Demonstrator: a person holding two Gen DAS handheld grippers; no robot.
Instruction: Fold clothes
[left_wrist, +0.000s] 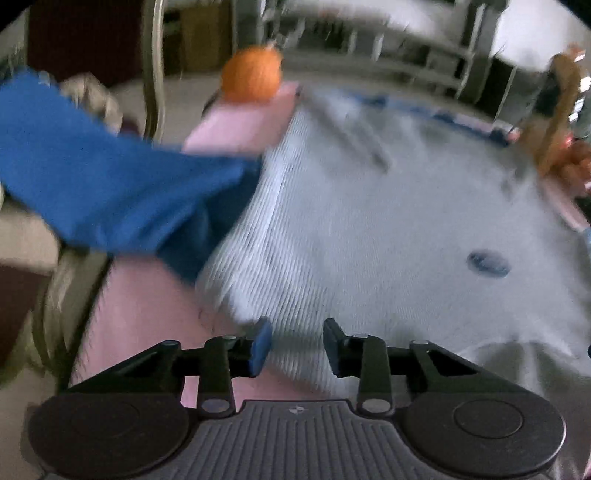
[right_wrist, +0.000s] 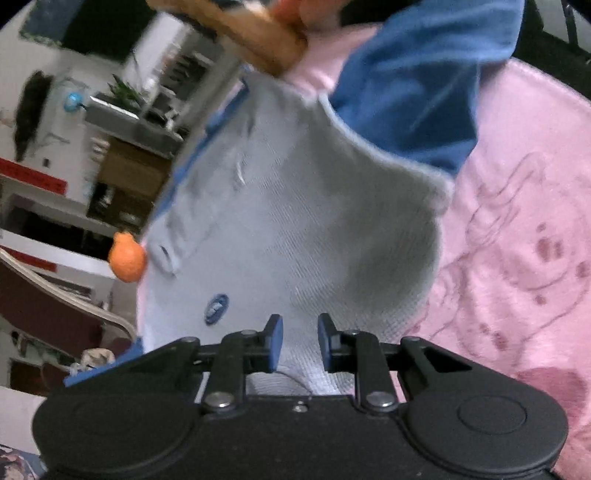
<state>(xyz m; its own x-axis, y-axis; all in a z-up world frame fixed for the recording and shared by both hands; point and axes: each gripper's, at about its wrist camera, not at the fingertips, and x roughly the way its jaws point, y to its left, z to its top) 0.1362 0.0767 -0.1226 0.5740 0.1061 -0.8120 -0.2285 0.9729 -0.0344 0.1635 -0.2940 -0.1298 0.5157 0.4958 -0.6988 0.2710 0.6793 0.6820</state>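
Grey ribbed shirt (left_wrist: 369, 229) with blue sleeves (left_wrist: 110, 192) lies spread on a pink fleecy blanket (right_wrist: 517, 240). Left gripper (left_wrist: 297, 347) sits partly open over the hem, gripping nothing. Right gripper (right_wrist: 300, 341) is likewise partly open, cloth beneath, pads clear. A round orange fruit (left_wrist: 253, 75) rests beyond.

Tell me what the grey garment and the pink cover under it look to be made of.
Grey garment: ribbed knit, likely cotton, matte; fine parallel ridges show. Pink cover: plush fleece, it seems; fuzzy nap with a faint printed cartoon outline.
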